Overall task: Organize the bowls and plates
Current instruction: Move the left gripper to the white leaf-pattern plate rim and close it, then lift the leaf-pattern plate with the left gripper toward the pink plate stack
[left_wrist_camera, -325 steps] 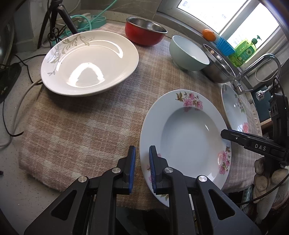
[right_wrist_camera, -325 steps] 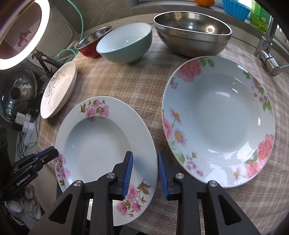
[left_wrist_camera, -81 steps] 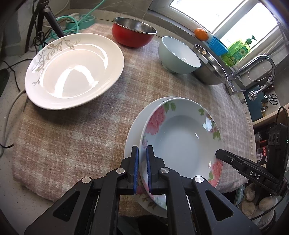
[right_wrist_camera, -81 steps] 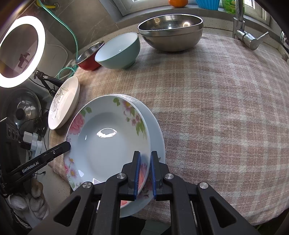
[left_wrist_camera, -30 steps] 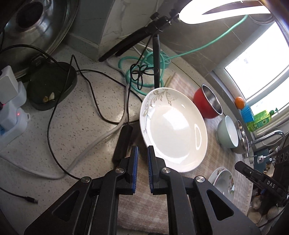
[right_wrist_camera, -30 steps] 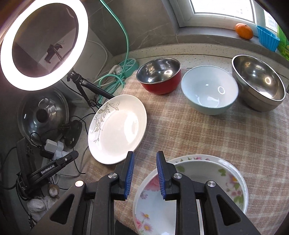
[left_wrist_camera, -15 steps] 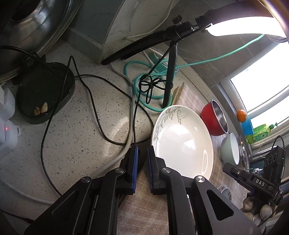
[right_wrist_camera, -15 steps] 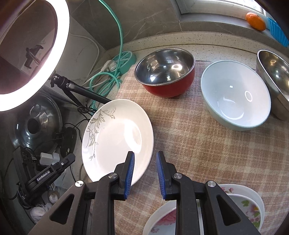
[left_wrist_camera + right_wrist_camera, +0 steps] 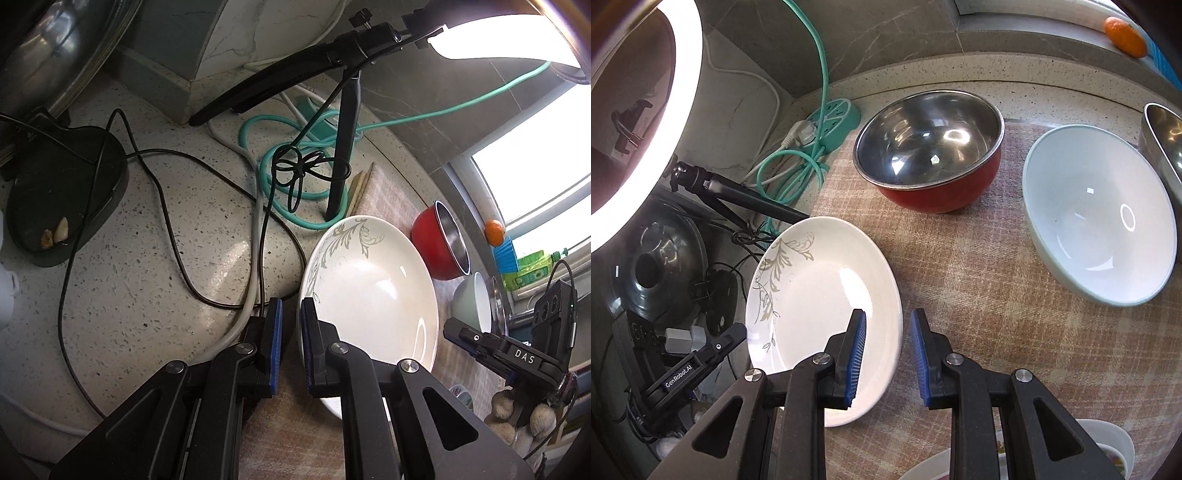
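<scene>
— Since half a second back, the white plate (image 9: 369,291) has been closed in on by both claws, and it is now seen larger in each wrist view.

— How is the left claw (image 9: 291,343) set?

— A narrow gap is kept between its blue ribbed pads. The plate's near rim is lined up just by the right-hand pad; whether contact is made cannot be told. Nothing is gripped.

— And the right claw (image 9: 886,356)?

— It is held wider, and the plate's right-hand rim is straddled: one pad is seen over the glossy well, the other over the plaid cloth (image 9: 997,314). The rim is not pinched.

— Where is the plate lying?

— At the left end of the woven, pink-beige cloth on the speckled stone surface (image 9: 140,258), with its far edge overhanging toward the cables (image 9: 173,206). A shallow round form is shown, glazed white, with a grey leaf scroll painted along one side.

— What else is noted?

— Beyond it, a red bowl (image 9: 931,151) with a polished steel lining is seen, and beside that a pale green bowl (image 9: 1097,218), smooth and white inside. At the bottom edge of the right wrist view, a floral plate's rim (image 9: 1108,432) is glimpsed.
</scene>
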### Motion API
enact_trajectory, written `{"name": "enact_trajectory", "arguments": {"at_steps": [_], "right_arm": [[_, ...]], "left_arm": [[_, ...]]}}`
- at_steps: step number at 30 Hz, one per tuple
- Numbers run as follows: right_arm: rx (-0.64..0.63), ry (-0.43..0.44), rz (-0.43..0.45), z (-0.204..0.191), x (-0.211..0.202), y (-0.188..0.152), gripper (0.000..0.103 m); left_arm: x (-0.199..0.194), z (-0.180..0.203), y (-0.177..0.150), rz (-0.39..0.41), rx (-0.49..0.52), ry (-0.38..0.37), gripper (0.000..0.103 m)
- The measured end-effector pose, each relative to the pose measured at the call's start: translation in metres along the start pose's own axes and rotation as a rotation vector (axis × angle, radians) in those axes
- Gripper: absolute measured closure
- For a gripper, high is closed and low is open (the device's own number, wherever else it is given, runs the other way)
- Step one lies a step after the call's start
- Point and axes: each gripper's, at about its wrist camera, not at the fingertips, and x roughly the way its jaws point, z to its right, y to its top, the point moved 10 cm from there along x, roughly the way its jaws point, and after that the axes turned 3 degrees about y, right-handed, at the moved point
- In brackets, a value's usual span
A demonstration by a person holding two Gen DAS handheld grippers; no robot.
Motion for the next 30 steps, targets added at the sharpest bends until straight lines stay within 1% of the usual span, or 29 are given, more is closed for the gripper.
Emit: {"name": "enact_trajectory", "arguments": {"at_steps": [5, 8, 15, 22, 30], "right_arm": [[-0.001, -0.003, -0.019, 0.001, 0.007, 0.001, 0.081], [0.001, -0.003, -0.025, 0.002, 0.011, 0.003, 0.081], [0.005, 0.003, -0.053, 0.003, 0.021, 0.002, 0.09], [0.021, 0.006, -0.072, 0.005, 0.029, 0.001, 0.097], [0.022, 0.005, -0.072, 0.007, 0.03, 0.001, 0.098]], "left_arm": [[0.003, 0.002, 0.002, -0.006, 0.005, -0.004, 0.094], [0.004, 0.005, 0.003, -0.008, 0.023, -0.003, 0.094], [0.011, 0.007, 0.004, -0.018, 0.026, -0.006, 0.095], [0.014, 0.009, 0.004, -0.016, 0.038, 0.0, 0.096], [0.015, 0.01, 0.005, -0.014, 0.045, 0.006, 0.096]]}}
